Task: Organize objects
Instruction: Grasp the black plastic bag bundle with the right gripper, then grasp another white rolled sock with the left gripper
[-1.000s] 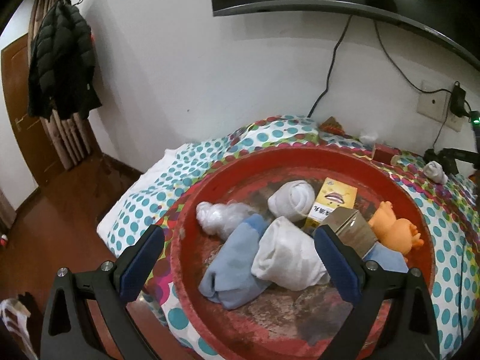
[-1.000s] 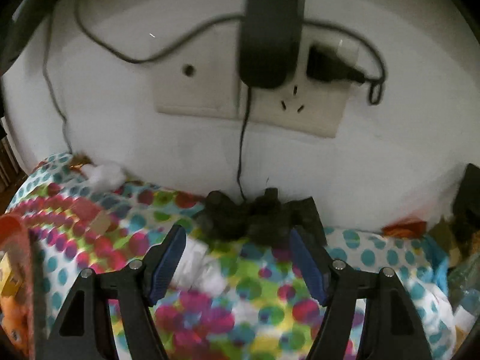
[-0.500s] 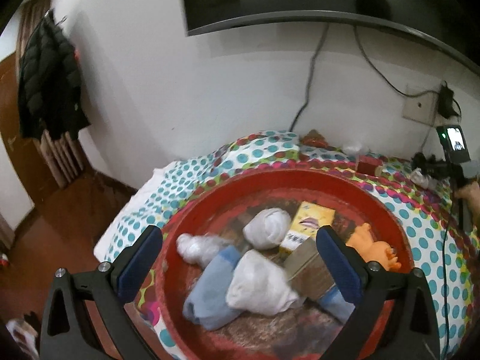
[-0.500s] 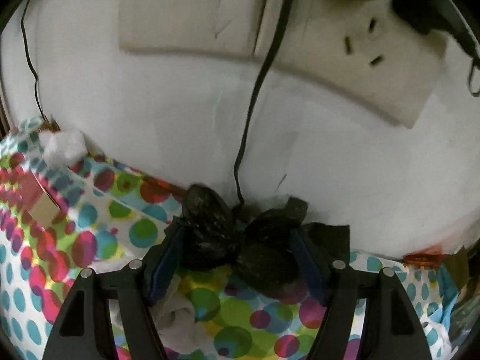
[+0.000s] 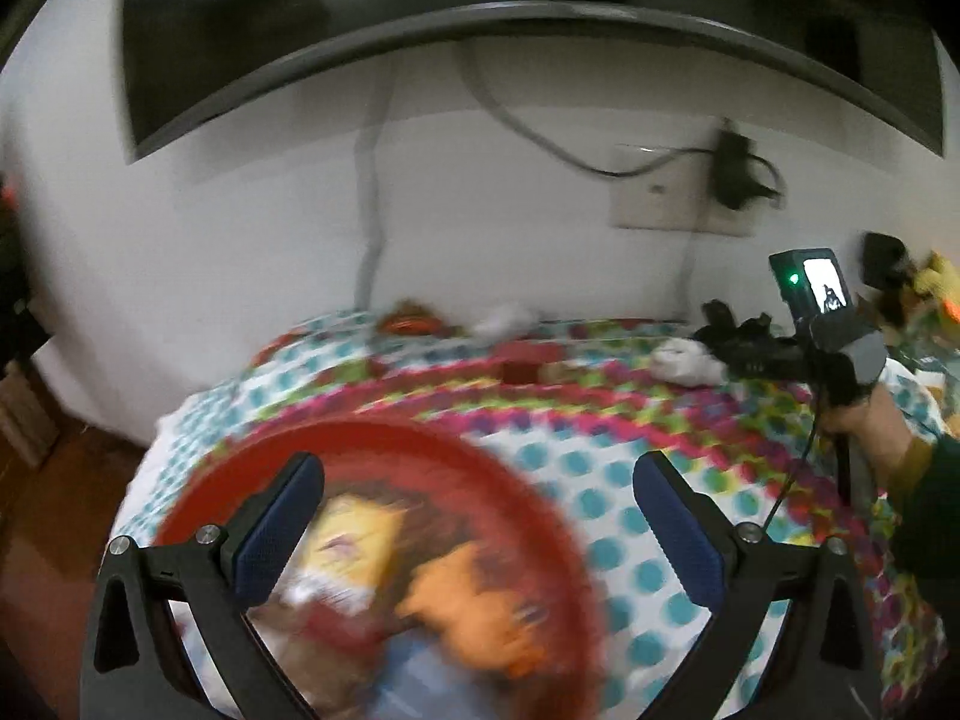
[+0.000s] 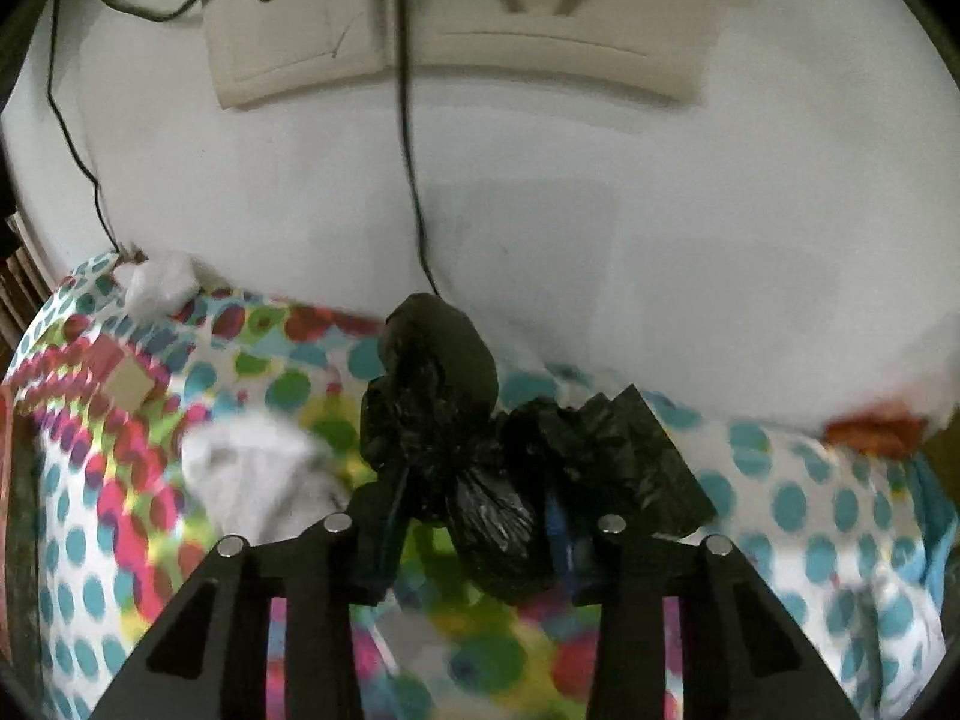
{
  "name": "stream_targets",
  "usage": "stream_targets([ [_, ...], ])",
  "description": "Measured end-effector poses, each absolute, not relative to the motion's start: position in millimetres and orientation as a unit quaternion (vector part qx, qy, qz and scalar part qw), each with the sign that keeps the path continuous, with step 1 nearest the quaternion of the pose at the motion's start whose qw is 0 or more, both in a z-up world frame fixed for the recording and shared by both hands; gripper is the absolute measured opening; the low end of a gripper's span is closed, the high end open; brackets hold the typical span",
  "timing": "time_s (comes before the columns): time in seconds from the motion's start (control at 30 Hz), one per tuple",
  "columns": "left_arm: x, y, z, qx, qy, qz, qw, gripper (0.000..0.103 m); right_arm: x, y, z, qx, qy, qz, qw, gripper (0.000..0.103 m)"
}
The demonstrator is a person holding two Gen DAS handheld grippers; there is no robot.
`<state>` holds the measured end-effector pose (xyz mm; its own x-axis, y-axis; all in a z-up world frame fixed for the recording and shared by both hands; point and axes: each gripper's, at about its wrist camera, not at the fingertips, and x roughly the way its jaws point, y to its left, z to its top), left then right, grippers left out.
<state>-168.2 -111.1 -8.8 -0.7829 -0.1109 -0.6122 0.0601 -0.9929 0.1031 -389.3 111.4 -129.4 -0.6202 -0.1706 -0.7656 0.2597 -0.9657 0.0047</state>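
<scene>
My right gripper (image 6: 474, 534) is shut on a crumpled black plastic bag (image 6: 456, 420) near the wall, at the far edge of the polka-dot cloth (image 6: 90, 564). A white rolled cloth (image 6: 258, 474) lies just left of it. In the left wrist view my left gripper (image 5: 474, 528) is open and empty above the right rim of a red basin (image 5: 432, 450). The basin holds a yellow box (image 5: 354, 552), an orange toy (image 5: 474, 606) and cloth rolls, all blurred. The right gripper (image 5: 744, 348) shows there at the far right, on the bag.
A wall socket plate (image 6: 456, 18) with a cable (image 6: 414, 180) hangs right above the bag. A white wad (image 6: 159, 288) and a small red-brown box (image 6: 114, 372) lie on the cloth to the left. A TV (image 5: 480, 6) hangs on the wall.
My right gripper closed on the black bag, which it was only straddling before. My left gripper swung right, so the basin slid to the lower left of its view.
</scene>
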Motion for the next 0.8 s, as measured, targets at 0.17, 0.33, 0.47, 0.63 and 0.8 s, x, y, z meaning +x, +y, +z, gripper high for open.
stream_targets([
  [0.17,-212.2,-52.2,-27.0,0.342,-0.071,-0.937,-0.013,0.103,-338.5,139.3,-128.7,0.42,0.058,-0.897,0.128,0.035],
  [0.33,-273.3,-6.1,-61.4,0.381,-0.083,-0.92,-0.037,0.103,-298.6,184.6,-129.0,0.422,0.054,-0.895,0.13,0.035],
  [0.47,-315.8,11.7,-87.1,0.413,-0.065,-0.908,-0.034,0.103,-258.2,212.5,-129.3,0.423,0.054,-0.897,0.121,0.035],
  [0.63,-353.8,31.4,-100.3,0.414,-0.066,-0.907,-0.032,0.103,-248.0,220.3,-128.1,0.425,0.048,-0.896,0.118,0.035],
  [0.8,-387.4,33.0,-113.6,0.434,-0.034,-0.9,-0.021,0.1,-249.3,216.6,-128.7,0.425,0.06,-0.896,0.113,0.036],
])
